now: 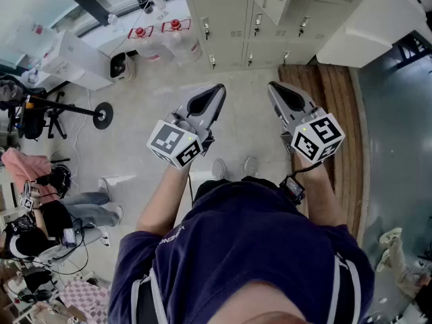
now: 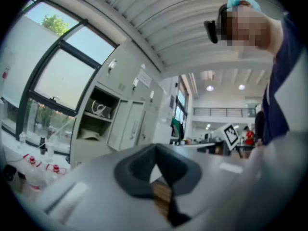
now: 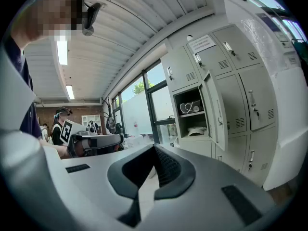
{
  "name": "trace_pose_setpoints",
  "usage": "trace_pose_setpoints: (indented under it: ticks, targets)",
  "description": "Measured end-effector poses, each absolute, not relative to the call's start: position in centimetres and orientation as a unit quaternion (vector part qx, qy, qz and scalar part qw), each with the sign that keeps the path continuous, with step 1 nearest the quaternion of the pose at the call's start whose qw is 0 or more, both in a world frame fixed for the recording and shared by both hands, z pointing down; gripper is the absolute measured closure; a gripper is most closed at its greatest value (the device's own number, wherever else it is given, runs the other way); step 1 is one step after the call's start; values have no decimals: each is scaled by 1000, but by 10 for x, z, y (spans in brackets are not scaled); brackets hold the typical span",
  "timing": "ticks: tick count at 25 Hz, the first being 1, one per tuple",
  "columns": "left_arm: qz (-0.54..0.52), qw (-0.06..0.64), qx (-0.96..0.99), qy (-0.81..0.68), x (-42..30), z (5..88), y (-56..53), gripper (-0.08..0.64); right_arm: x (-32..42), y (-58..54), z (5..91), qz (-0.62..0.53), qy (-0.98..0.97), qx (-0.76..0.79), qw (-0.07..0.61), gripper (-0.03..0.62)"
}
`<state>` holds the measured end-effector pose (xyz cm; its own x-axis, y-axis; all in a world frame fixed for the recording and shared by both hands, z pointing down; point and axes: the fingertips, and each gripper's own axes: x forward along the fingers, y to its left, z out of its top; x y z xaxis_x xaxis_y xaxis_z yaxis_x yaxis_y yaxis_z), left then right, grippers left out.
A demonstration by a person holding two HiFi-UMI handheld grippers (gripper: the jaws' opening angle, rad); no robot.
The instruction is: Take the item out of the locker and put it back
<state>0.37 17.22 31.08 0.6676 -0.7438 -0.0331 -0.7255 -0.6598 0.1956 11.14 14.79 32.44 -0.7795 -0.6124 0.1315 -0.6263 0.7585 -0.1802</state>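
Both grippers are held up at chest height and point at a bank of pale lockers (image 1: 229,25). My left gripper (image 1: 214,94) is shut with nothing in it, and so is my right gripper (image 1: 275,90). In the right gripper view the right gripper (image 3: 155,151) faces an open locker (image 3: 192,115). A coiled white cable (image 3: 191,107) lies on its upper shelf and a flat white item (image 3: 196,130) on the lower shelf. The left gripper (image 2: 155,150) sees the same open locker (image 2: 98,119) from further left, still some way off.
The open locker's door (image 3: 212,110) swings out to the right. Large water bottles with red caps (image 1: 156,42) stand on the floor left of the lockers. A wooden floor strip (image 1: 337,113) runs at the right. A person sits low at the left (image 1: 40,221).
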Motion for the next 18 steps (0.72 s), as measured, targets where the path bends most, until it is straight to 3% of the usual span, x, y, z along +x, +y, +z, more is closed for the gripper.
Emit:
trace_pose_setpoints:
  ticks: [18]
  targets:
    - [-47,79,901,-423,42,313,167,557,148,137,329,115,-940,321,24,588]
